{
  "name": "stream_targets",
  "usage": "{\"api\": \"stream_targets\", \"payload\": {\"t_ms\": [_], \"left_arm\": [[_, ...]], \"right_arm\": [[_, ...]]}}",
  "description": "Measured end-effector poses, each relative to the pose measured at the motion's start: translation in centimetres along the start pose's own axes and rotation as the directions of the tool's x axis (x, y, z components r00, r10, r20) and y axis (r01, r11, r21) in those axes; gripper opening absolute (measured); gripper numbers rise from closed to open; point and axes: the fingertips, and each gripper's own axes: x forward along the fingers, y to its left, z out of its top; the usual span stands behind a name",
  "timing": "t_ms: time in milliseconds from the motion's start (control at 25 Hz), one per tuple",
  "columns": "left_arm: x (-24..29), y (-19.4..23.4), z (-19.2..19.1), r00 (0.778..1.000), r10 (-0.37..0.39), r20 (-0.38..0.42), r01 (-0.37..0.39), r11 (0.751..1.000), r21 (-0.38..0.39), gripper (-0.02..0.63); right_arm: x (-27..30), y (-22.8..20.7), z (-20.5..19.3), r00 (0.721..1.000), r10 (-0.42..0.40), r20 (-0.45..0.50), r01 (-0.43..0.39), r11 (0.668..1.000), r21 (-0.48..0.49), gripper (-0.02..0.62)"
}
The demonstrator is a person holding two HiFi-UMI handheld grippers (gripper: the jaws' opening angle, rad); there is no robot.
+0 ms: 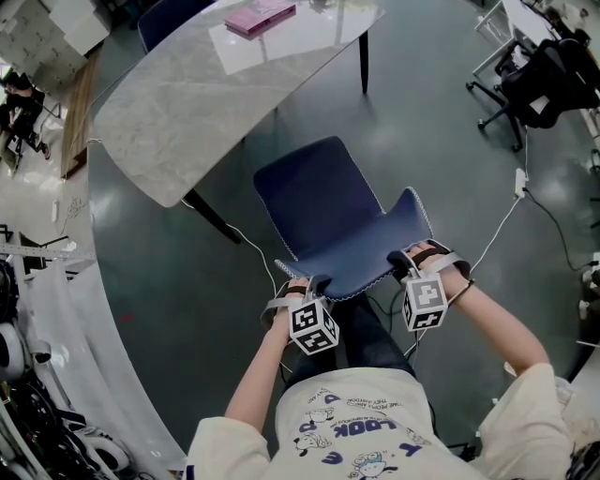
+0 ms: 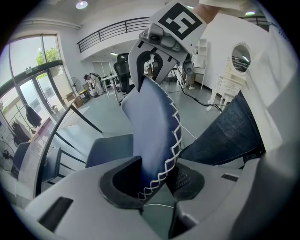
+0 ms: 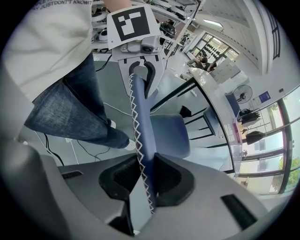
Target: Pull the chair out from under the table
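Note:
A navy chair (image 1: 319,202) with white stitching stands on the floor, its seat outside the marble table (image 1: 169,112). My left gripper (image 1: 302,286) is shut on the left end of the backrest's top edge (image 1: 361,267). At the right end, my right gripper (image 1: 419,261) is shut on the same edge. The left gripper view has the stitched backrest (image 2: 157,131) pinched in my left gripper (image 2: 154,180), with the other gripper (image 2: 157,51) at its far end. My right gripper (image 3: 143,180) clamps the thin stitched edge (image 3: 139,117) in the right gripper view, and the seat (image 3: 168,133) lies beyond.
A pink book (image 1: 260,16) lies on the table. A black office chair (image 1: 534,84) stands at the far right, with a cable and power strip (image 1: 519,183) on the floor near it. A white curved counter (image 1: 56,291) runs along the left. The person's legs (image 1: 370,342) are behind the backrest.

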Motion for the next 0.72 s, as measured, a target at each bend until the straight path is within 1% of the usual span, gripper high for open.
{"api": "stream_targets", "payload": {"t_ms": [720], "left_arm": [[-1.4, -4.9, -1.4, 1.000, -0.021, -0.010, 0.021, 0.999, 0.030, 0.155]], "right_arm": [[-1.6, 5.2, 1.9, 1.000, 0.023, -0.016, -0.023, 1.000, 0.015, 0.086]]}}
